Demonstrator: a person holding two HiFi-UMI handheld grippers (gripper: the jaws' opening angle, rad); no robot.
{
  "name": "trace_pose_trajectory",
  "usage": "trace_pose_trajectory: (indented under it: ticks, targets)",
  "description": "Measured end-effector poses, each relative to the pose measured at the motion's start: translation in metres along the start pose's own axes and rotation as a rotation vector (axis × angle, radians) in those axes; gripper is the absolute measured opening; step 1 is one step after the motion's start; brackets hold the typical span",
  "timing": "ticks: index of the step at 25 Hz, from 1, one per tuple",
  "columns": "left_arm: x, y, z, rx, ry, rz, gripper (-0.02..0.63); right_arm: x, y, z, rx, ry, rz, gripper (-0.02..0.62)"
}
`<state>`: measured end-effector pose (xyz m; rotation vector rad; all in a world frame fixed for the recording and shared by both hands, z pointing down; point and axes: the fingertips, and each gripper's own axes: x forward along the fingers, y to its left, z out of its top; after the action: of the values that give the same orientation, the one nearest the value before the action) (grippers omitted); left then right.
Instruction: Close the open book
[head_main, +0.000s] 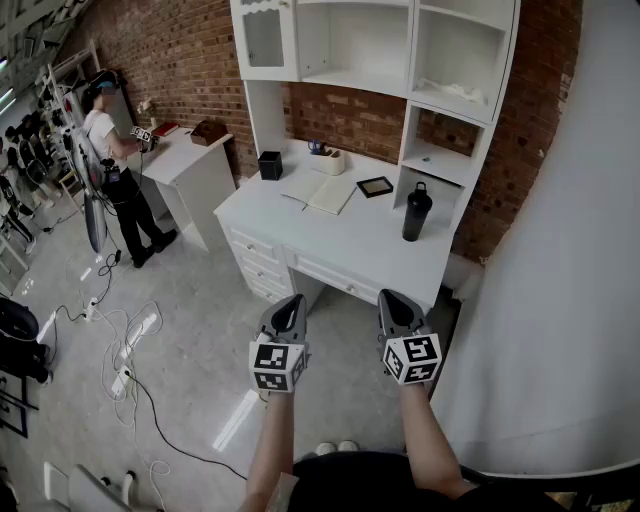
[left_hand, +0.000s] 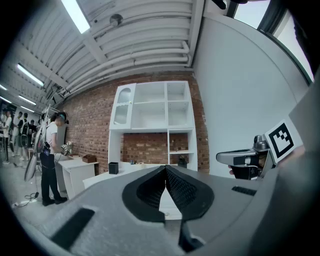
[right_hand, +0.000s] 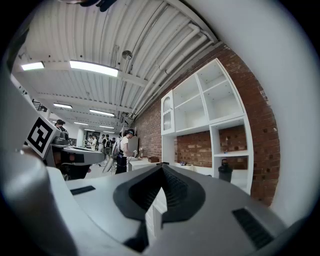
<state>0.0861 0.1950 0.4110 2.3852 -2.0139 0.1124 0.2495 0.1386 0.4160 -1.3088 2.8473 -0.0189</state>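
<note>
Open book (head_main: 322, 192): lies flat at the bench (head_main: 372, 252) rear, well apart from both tools. Left hand-held gripper (head_main: 291, 303) and right hand-held gripper (head_main: 393, 299): jaws together, nothing held. One cover is best lifted by its outer edge and folded over. Open floor is left before the bench front; the bottle (head_main: 416, 212) is to be skirted.

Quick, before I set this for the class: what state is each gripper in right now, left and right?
Left gripper: closed, jaws together, holding nothing.
Right gripper: closed, jaws together, holding nothing.
</note>
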Motion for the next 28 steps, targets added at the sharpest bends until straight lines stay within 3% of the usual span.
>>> trace_pose_trajectory:
  ticks: [13,20,28]
  targets:
    - [-0.004,0.011,-0.004,-0.019,0.001,0.006,0.009,0.005,0.010,0.004,0.007,-0.011,-0.002,-0.003]
    - [-0.003,0.007,-0.009,-0.024,0.010,-0.011,0.009,0.001,0.011,0.003,0.060,-0.023,0.021,-0.002]
    - [-0.009,0.009,-0.022,-0.033,0.033,-0.010,0.009,-0.001,0.022,-0.004,0.019,-0.011,0.034,-0.002]
